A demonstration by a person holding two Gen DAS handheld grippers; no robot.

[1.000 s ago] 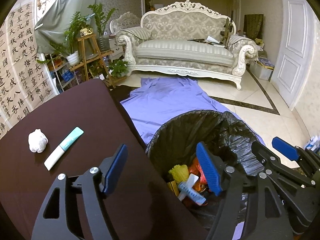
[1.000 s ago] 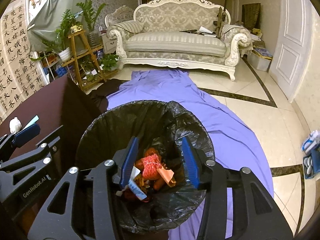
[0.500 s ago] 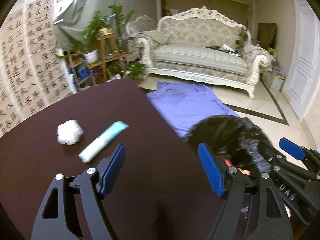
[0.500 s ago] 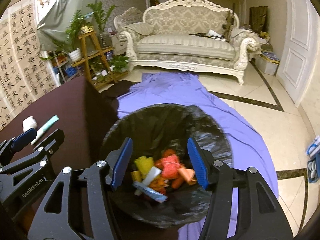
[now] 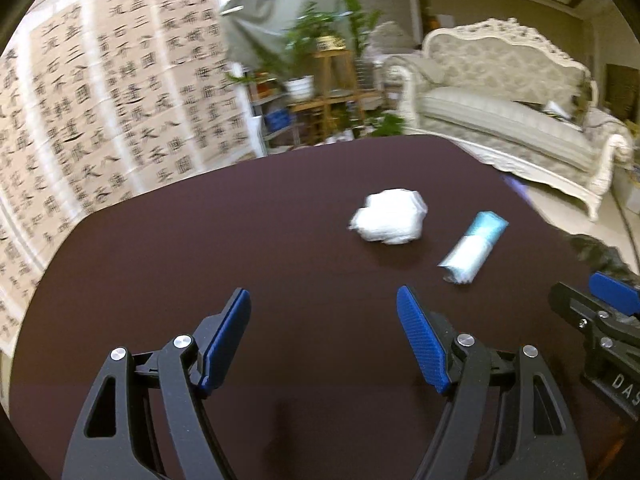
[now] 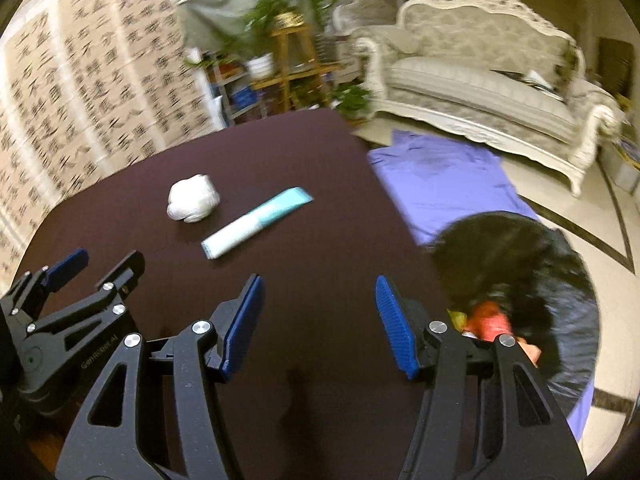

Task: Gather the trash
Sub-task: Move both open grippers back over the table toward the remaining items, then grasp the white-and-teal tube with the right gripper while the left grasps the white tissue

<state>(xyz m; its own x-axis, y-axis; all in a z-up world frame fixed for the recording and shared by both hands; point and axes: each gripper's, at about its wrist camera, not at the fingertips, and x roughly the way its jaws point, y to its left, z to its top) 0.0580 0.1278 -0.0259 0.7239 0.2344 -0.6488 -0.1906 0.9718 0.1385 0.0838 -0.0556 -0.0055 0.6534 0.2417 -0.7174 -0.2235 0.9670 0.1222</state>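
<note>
Both tongs were held over the dark table (image 5: 200,248), empty. The left gripper (image 5: 324,336) was spread wide, nothing between the pads. The right gripper (image 6: 318,322) was spread too, its jaws having just been opening, nothing between them either.

Beyond the left gripper, up and to the right in its view, the tube (image 5: 474,246) was seen lying flat on the table, long axis slanted, teal end away, pale crimped end toward the tongs. Just past the tube, to its left, the wad (image 5: 388,216) of white tissue was seen, close beside the tube but apart from it.

In the right view the tube (image 6: 256,222) lay ahead and left of the right gripper, with the wad (image 6: 193,198) left of the tube. The left gripper (image 6: 92,268) was seen at that side.

The wad was judged nearer the left hand, the tube nearer the right.

The bin (image 6: 520,264), already holding trash, stood right of the table edge, on the right gripper's side.
</note>
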